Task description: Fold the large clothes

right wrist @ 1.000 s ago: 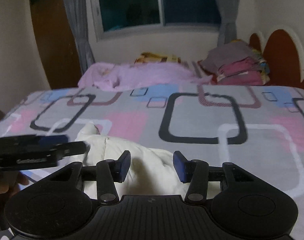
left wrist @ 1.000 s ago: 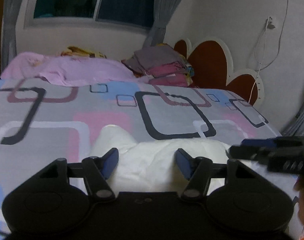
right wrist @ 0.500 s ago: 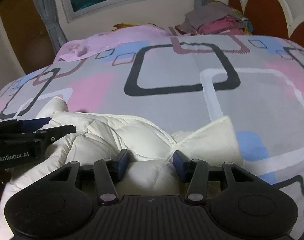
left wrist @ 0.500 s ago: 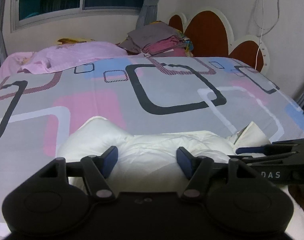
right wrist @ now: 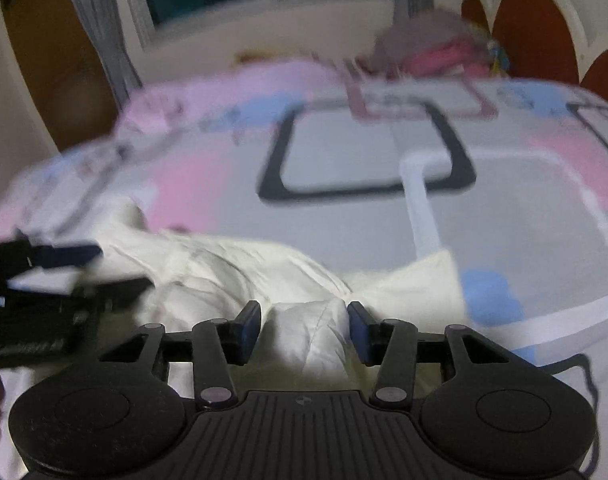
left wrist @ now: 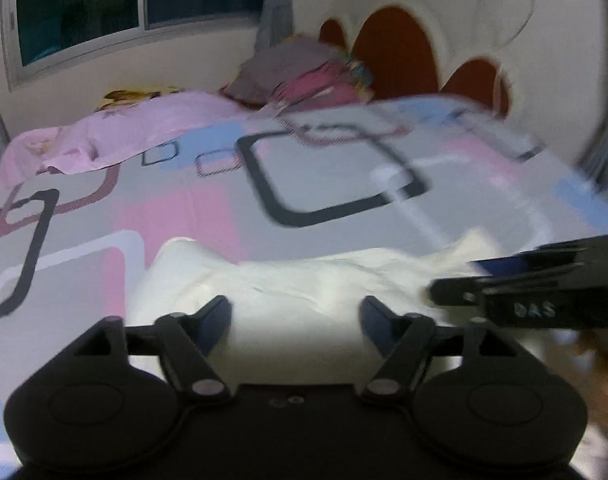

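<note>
Blurred — both jaws apparently apart over cream garment.

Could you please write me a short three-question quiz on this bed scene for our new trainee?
1. True or false: the white padded garment lies on the patterned bedspread.
2. Multiple choice: what sits between the jaws of the right gripper? A) a fold of the white garment B) the pink sheet C) nothing
3. Fill in: the jaws of the left gripper stand ____.

Key: 1 true; 2 A, though the jaws have not closed on it; 3 open.
</note>
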